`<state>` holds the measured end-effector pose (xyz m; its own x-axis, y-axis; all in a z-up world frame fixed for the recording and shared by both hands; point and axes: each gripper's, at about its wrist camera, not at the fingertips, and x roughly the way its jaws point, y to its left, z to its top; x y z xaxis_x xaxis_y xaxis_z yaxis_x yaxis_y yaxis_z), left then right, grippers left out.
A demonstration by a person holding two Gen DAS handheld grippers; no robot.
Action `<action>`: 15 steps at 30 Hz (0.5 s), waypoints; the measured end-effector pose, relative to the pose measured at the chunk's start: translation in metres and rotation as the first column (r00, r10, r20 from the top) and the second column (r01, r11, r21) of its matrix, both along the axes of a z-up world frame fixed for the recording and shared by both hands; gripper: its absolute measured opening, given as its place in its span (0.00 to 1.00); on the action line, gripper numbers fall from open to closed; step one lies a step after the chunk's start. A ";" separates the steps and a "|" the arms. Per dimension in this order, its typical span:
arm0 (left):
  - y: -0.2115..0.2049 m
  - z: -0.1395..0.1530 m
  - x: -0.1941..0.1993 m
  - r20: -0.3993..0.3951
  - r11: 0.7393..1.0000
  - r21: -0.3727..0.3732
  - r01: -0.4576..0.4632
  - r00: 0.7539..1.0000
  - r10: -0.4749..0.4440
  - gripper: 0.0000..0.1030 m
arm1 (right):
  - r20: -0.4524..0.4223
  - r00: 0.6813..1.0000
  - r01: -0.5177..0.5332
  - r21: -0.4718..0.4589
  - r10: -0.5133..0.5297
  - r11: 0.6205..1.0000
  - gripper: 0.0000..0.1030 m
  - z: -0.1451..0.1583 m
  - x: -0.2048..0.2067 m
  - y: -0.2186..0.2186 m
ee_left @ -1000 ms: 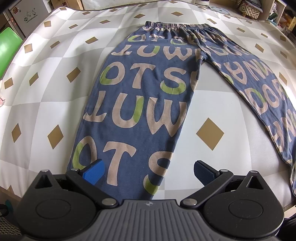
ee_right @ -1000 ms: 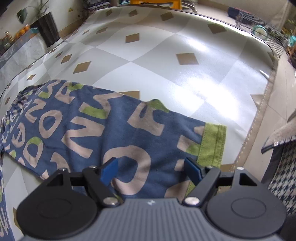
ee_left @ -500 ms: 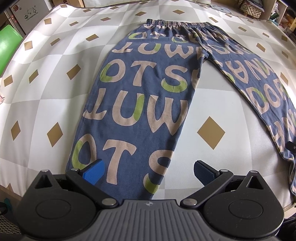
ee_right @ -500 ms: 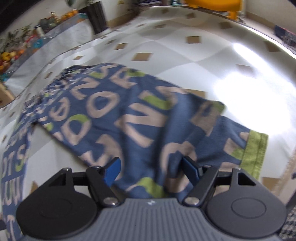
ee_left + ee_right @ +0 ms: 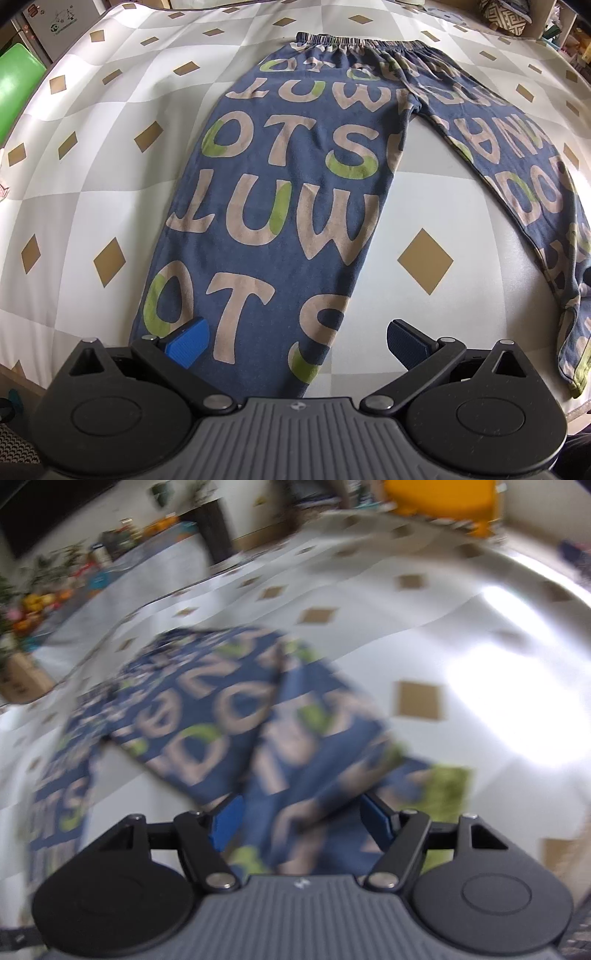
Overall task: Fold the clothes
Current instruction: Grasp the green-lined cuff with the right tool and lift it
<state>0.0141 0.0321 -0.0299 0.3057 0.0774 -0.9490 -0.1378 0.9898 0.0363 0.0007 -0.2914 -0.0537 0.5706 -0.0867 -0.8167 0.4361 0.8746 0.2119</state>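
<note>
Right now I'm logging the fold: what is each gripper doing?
Left gripper: open, empty, above the trousers.
Right gripper: trouser leg bunched between its fingers; grip cannot be told, picture blurred.

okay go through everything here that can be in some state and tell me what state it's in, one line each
pants: spread flat on the checkered mat, legs apart, unfolded.
right pant leg: bunched and lifted near the green cuff.
left gripper: open, over the other leg's end.
right gripper: fabric between the fingers; grip unclear, blurred.
</note>
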 end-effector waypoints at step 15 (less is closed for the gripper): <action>0.001 -0.002 0.002 -0.014 1.000 -0.005 -0.012 1.000 0.012 1.00 | -0.060 0.996 0.068 -0.048 -0.071 0.997 0.83 -0.026 0.010 -0.008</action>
